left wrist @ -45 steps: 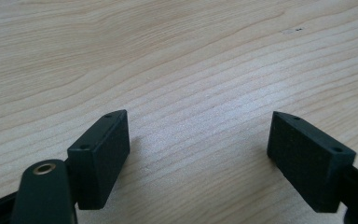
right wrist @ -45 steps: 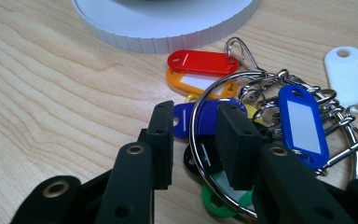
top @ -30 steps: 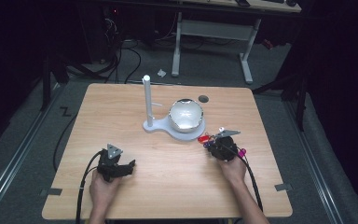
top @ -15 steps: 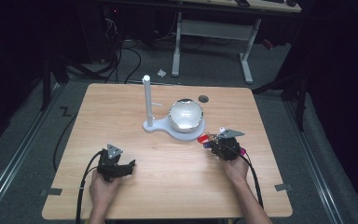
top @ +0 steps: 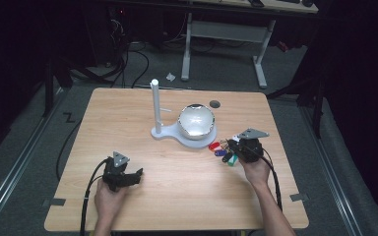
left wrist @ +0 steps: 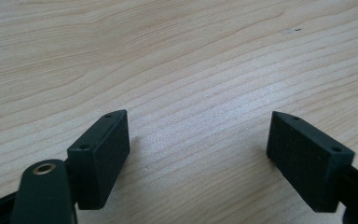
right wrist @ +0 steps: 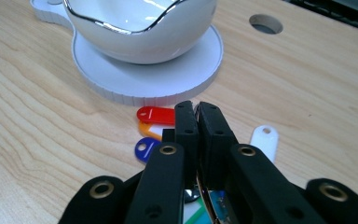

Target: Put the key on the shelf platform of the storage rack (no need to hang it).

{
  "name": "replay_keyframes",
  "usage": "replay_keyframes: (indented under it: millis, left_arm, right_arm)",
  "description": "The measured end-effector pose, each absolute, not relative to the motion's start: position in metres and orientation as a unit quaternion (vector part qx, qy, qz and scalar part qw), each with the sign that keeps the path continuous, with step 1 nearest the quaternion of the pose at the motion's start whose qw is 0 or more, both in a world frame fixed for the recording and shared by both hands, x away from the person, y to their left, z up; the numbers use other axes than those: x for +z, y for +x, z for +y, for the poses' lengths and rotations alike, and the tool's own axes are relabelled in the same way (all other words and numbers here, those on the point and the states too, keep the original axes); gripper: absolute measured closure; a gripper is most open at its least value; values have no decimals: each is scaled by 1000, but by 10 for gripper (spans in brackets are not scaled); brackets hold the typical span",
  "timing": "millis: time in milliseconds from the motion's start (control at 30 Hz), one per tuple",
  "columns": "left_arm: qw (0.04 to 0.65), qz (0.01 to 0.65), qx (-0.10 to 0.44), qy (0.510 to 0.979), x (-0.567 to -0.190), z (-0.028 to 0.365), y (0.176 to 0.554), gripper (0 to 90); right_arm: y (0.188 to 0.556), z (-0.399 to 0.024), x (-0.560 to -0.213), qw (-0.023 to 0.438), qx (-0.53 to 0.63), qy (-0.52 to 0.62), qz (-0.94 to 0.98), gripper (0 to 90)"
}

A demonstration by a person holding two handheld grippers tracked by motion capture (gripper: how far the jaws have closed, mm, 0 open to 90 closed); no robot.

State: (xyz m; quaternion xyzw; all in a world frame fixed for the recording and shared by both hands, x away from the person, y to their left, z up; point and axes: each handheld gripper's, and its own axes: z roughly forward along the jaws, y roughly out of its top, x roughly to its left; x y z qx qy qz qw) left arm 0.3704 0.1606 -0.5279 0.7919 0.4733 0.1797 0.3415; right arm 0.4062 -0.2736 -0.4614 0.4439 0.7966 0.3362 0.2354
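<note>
The bunch of key tags (right wrist: 154, 122) lies on the table (top: 187, 187) just near of the white bowl (right wrist: 140, 23); light, loose and floppy, best taken by its ring. The right tongs (right wrist: 198, 122) are pressed together over it, apparently pinching something thin; the left tongs (left wrist: 198, 149) gape, empty.

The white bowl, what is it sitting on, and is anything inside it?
The white bowl sits on the round white base of a stand with an upright post. Its visible inside looks bare and glossy; its bottom is hidden by the near wall.
</note>
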Motion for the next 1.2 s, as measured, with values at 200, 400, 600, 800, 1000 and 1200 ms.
replay_keyframes:
  millis: [200, 400, 600, 800, 1000, 1200]
  left_arm:
    - [342, 473, 180, 792, -528, 161, 370, 216]
    - [342, 473, 180, 792, -528, 161, 370, 216]
    - [342, 473, 180, 792, -528, 161, 370, 216]
    - [342, 474, 180, 792, -528, 161, 370, 217]
    - [342, 474, 180, 792, -528, 161, 370, 217]
    - [342, 473, 180, 792, -528, 161, 370, 217]
  right_arm:
    - [406, -280, -450, 240, 344, 440, 794, 878]
    - [402, -287, -431, 235, 373, 436, 784, 878]
    - [397, -287, -411, 236, 389, 424, 783, 877]
    - [395, -285, -394, 236, 404, 412, 782, 878]
    - [392, -286, -376, 238, 418, 402, 779, 877]
    - [392, -285, -358, 245, 425, 386, 782, 878]
